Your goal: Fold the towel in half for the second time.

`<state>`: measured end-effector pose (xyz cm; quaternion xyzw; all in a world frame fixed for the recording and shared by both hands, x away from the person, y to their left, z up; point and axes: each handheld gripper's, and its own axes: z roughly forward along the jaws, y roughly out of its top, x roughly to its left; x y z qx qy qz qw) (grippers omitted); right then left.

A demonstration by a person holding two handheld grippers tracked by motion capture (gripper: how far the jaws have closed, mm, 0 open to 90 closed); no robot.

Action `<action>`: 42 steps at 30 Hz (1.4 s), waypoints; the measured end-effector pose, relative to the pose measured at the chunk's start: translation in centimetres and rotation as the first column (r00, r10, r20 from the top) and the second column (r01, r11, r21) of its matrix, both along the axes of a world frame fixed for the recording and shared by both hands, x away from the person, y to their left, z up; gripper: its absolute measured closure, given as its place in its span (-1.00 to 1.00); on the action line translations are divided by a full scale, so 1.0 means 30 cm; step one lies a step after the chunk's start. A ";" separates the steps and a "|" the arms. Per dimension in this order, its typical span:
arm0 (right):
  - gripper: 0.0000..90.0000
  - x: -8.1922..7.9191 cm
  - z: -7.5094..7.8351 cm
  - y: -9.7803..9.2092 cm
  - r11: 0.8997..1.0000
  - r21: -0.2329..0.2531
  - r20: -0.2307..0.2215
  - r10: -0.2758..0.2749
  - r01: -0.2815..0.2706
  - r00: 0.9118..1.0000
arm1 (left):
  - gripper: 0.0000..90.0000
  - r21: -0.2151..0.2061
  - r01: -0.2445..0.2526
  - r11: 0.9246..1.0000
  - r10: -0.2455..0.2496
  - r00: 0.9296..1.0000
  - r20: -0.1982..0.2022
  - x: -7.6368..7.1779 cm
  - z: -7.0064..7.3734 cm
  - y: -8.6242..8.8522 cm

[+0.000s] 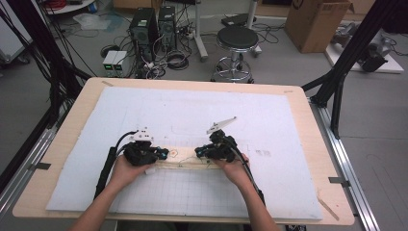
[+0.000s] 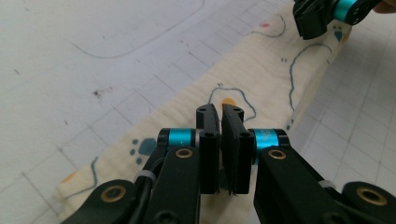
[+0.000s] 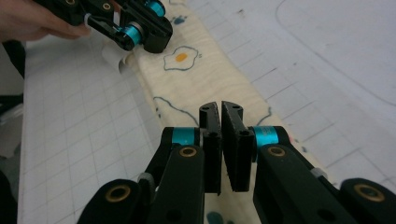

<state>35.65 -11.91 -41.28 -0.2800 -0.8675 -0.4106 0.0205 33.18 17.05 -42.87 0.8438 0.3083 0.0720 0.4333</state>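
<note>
Folded cloth strip (image 1: 185,161) stretched between left gripper (image 1: 161,153) and right gripper (image 1: 198,152) on white grid mat (image 1: 192,192).
Long axis running gripper to gripper, one end under each tool. Both pairs of jaws pressed together; whether clamping fabric, cannot tell. Likely risk: uneven pull skewing or unfolding the strip, or a thin edge slipping free, given such shallow purchase.

Cloth (image 2: 261,70) ends hidden under grippers

One cloth (image 1: 185,161), two grippers (image 1: 163,153)
</note>
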 end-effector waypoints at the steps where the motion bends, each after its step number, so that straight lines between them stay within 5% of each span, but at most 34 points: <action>1: 0.93 -0.002 -0.006 0.008 1.000 -0.011 -0.005 0.007 -0.007 1.000 | 0.89 0.008 0.005 1.000 -0.004 1.000 -0.006 -0.006 -0.003 -0.001; 12: 0.93 -0.039 -0.062 0.032 0.996 -0.080 -0.026 0.034 -0.036 0.999 | 0.87 0.051 0.033 0.998 -0.033 0.999 -0.009 -0.046 -0.026 0.000; 18: 0.93 -0.045 -0.037 0.037 0.999 -0.037 0.018 0.024 -0.023 1.000 | 0.79 -0.029 0.022 0.999 -0.021 1.000 0.013 -0.042 0.008 -0.019; 21: 0.93 -0.042 -0.023 0.059 0.999 -0.038 0.037 0.030 -0.028 0.999 | 0.80 -0.020 0.023 1.000 -0.023 0.999 0.031 -0.031 0.025 -0.044; 27: 0.92 -0.032 -0.045 0.080 0.995 -0.095 0.033 0.045 -0.042 0.998 | 0.85 0.021 0.021 1.000 -0.021 1.000 0.001 -0.002 0.005 -0.057; 34: 0.81 -0.040 -0.044 0.048 0.985 -0.154 0.083 0.091 -0.077 0.992 | 0.83 0.041 -0.003 0.999 0.003 1.000 -0.015 0.006 -0.011 -0.006; 42: 0.78 -0.047 -0.043 -0.034 0.985 -0.160 0.097 0.082 -0.066 0.992 | 0.82 0.043 -0.032 0.999 0.032 0.999 -0.015 -0.011 -0.020 0.086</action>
